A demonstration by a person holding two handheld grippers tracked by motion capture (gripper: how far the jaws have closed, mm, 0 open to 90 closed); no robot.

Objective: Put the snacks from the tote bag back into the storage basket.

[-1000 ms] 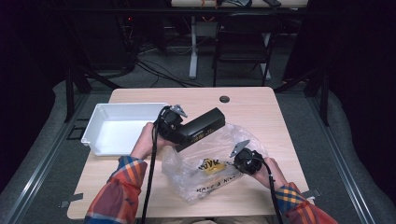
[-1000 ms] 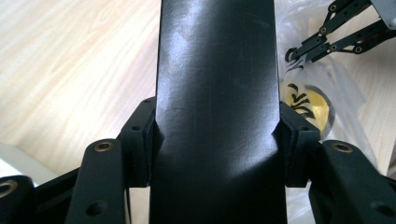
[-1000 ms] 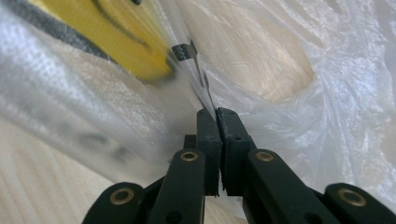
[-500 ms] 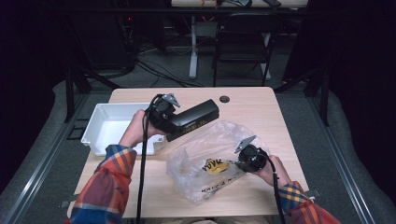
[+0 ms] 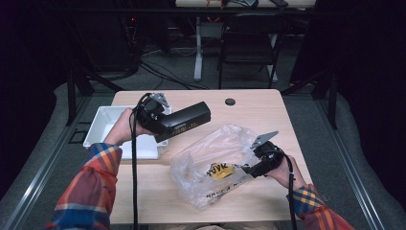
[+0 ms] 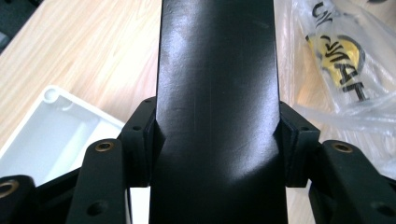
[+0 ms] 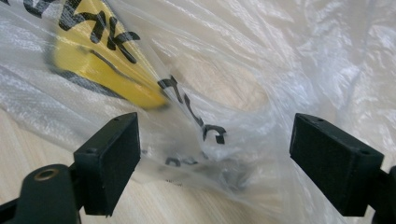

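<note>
A long black box (image 5: 184, 122) hangs above the table with my left gripper (image 5: 164, 126) shut on its left end. In the left gripper view the box (image 6: 217, 93) runs up between both pads (image 6: 140, 135), which press on its sides. A crumpled clear plastic bag (image 5: 215, 163) with a yellow and black print lies on the table's front right. At the bag's right edge is my right gripper (image 5: 245, 168). Its jaws have just been opening. In the right gripper view that gripper (image 7: 217, 163) stands wide, with loose bag film (image 7: 210, 70) between the pads (image 7: 112, 158) and nothing pressed.
A white tray (image 5: 107, 124) sits at the table's left edge, just under and left of the lifted box. A small black round cap (image 5: 230, 101) lies near the far edge of the wooden table (image 5: 258, 115). A chair and desk legs stand beyond it.
My left gripper has carried the black box up and to the left, away from the bag and toward the tray. My right gripper has let go of the bag and opened.
</note>
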